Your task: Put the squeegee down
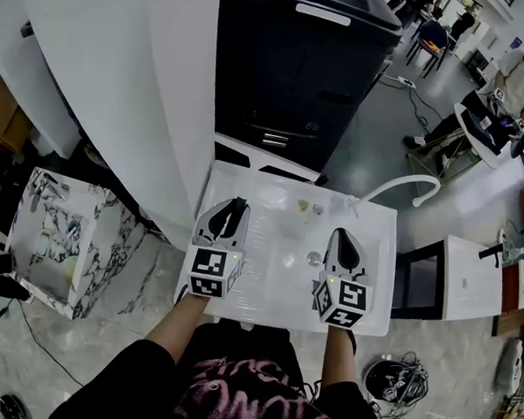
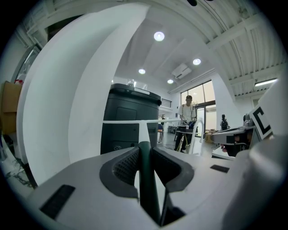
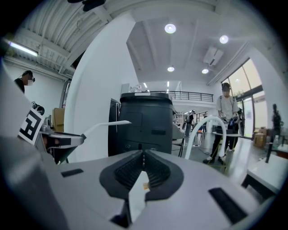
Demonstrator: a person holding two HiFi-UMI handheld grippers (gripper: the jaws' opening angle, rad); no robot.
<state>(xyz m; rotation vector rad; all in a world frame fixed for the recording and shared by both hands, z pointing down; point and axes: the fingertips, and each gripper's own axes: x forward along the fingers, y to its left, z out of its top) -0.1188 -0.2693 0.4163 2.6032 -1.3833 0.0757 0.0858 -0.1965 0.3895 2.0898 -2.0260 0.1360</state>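
- Dark shirt (image 1: pixel 246 387) and both forearms of the person fill the bottom of the head view, nearest of all.
- Beyond the person stands a tall black machine (image 1: pixel 306 60), beside a broad white column (image 1: pixel 122 98).
- Below the hands is a white table (image 1: pixel 374 233), with a curved white pipe (image 1: pixel 411 184) at its far right corner.
- Left gripper (image 2: pixel 145 146) hovers over the table's left half. Its ribbed fingers (image 2: pixel 123 166) are clamped on the squeegee (image 2: pixel 147 179).
- Right gripper (image 3: pixel 143 155) hangs over the table's right half, well apart from the left one. Its jaws are pressed together at the tips with nothing between them.
- The squeegee's dark handle runs straight up between the left fingers, touching both pads. Its white crossbar sits just past the fingertips and above the table, and it shows from the side in the right gripper view (image 3: pixel 108 124).
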